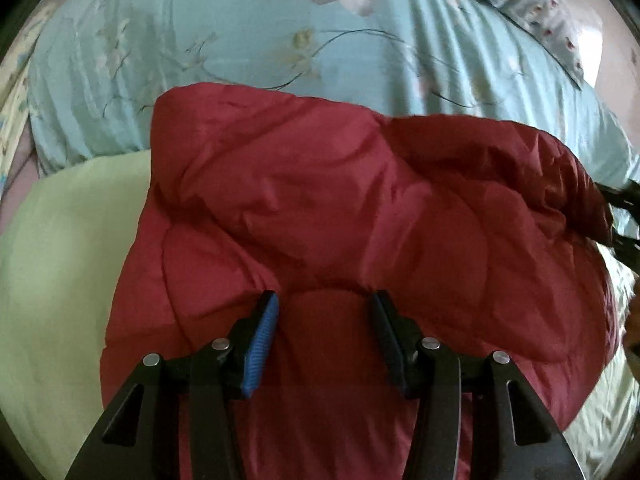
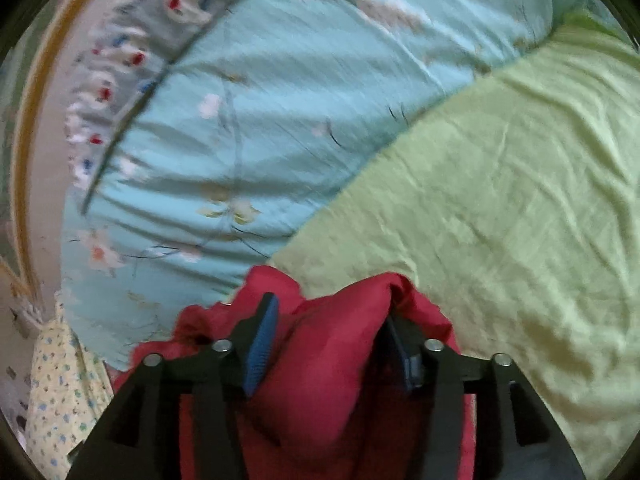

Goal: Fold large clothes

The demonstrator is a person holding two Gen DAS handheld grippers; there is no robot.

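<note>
A dark red puffy jacket (image 1: 340,200) lies folded over on the bed and fills the middle of the left wrist view. My left gripper (image 1: 323,298) hovers over its near part, open, with nothing pinched between the blue pads (image 1: 262,344). In the right wrist view a bunched edge of the same jacket (image 2: 332,360) bulges up between the fingers of my right gripper (image 2: 332,306). Those jaws stand apart, the left pad's (image 2: 262,348) face shows bare, and cloth drapes over the right finger. At the right edge of the left wrist view, a dark shape (image 1: 628,216) sits by the jacket's raised corner.
A pale green sheet (image 2: 500,200) covers the bed under the jacket. Behind it lies a light blue floral quilt (image 1: 240,40), and beyond that a grey pillow with red and blue flowers (image 2: 112,80). A wooden bed rail (image 2: 36,120) curves along the far left.
</note>
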